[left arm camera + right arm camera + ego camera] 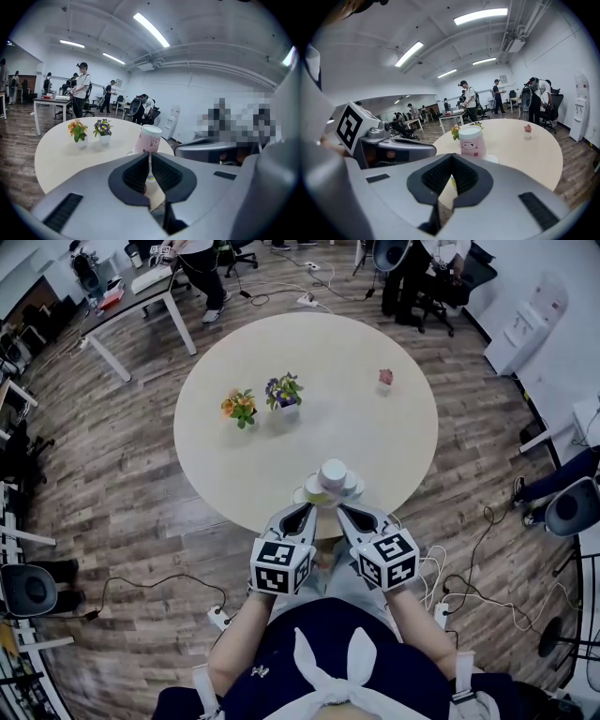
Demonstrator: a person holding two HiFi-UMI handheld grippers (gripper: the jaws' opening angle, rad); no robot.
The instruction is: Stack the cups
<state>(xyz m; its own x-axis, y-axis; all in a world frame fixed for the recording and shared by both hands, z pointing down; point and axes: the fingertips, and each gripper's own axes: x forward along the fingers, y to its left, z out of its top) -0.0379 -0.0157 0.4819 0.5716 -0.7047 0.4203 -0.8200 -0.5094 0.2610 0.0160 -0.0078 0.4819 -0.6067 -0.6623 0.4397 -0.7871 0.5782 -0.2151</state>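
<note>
No words or numbers I can actually read anywhere. The left gripper (306, 509) and right gripper (343, 509) only carry black-and-white square marker patterns. The near pink cup (472, 143) just has a cartoon face print.

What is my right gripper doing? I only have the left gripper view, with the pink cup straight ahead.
Observer: The right gripper is shut, with nothing between its jaws.
Operator: Where does it sit relative to the cups?
Observer: In the head view, it and the left gripper point side by side at the pink cup, which stands at the near edge of the table.
Operator: Anything on the table that I miss?
Observer: A small pink plant stands alone on the far right.
</note>
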